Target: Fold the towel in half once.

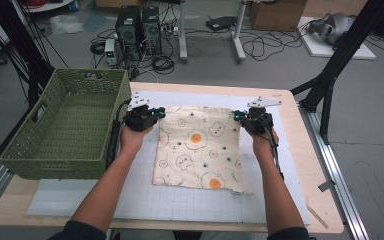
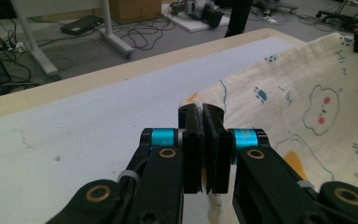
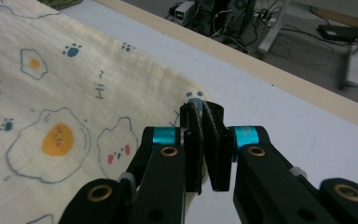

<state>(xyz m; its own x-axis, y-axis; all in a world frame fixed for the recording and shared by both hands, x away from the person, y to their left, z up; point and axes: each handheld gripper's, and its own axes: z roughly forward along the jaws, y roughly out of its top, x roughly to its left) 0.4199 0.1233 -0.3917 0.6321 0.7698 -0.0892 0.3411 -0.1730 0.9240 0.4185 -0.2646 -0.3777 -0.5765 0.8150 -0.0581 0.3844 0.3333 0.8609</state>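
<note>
You are looking down on a worktop [image 1: 310, 150] with a mat [image 1: 145, 200] lying on it. A cloth [image 1: 197, 150] is lying on the mat near the middle, and a basket [image 1: 65, 125] is sitting to its left at the worktop's left edge. Computer boxes [image 1: 139, 25] are standing on the floor behind the worktop.

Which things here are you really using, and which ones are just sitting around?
In use:
- cream cotton cloth printed with fried eggs and paw prints
- left gripper, shut on one far corner
- right gripper, shut on the other far corner

Just lying about:
- empty green woven basket
- black computer towers
- cardboard box
</note>
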